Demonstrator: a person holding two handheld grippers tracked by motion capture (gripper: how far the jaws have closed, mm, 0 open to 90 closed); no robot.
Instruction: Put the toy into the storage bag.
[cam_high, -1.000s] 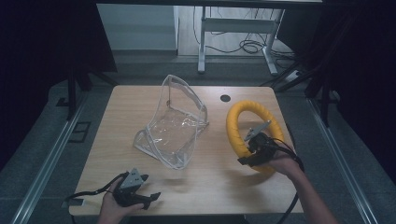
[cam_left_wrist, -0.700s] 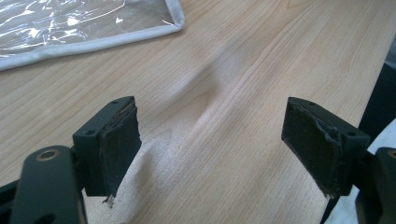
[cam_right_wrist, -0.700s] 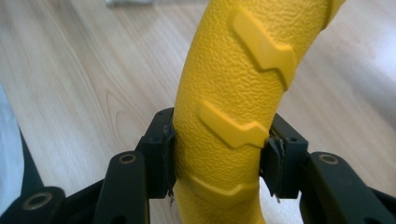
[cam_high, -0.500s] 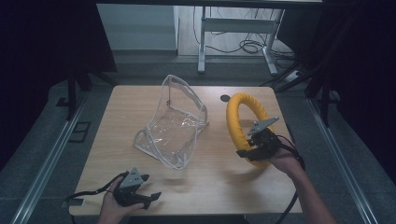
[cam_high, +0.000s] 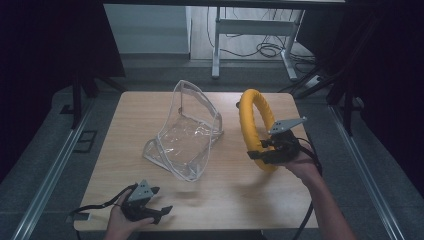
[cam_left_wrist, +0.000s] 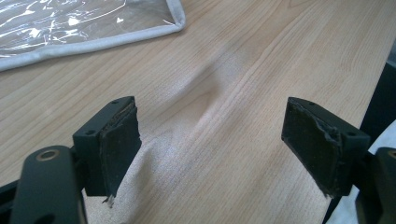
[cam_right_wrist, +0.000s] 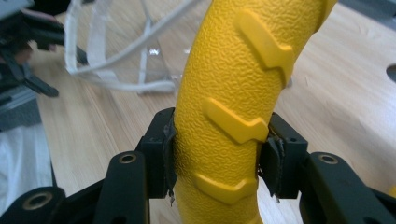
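Observation:
A yellow textured ring (cam_high: 252, 124) with raised tread marks stands upright on its edge at the right of the wooden table (cam_high: 215, 200). My right gripper (cam_high: 265, 152) is shut on the lower part of the ring (cam_right_wrist: 229, 116), one pad on each side. A clear plastic pouch (cam_high: 187, 132) with a grey-white trim stands open mid-table, and its corner (cam_left_wrist: 93, 28) lies ahead of my left gripper. My left gripper (cam_high: 157, 207) rests open at the table's front left, and bare wood lies between its pads (cam_left_wrist: 119, 140).
A small dark hole (cam_high: 238, 105) marks the table top behind the ring. Metal desk legs and cables (cam_high: 260, 47) are on the floor beyond the far edge. Bare wood lies between the pouch and the front edge.
My right gripper has tipped the yellow ring from lying flat up onto its edge, lifting it toward the far side. The left gripper has stayed put.

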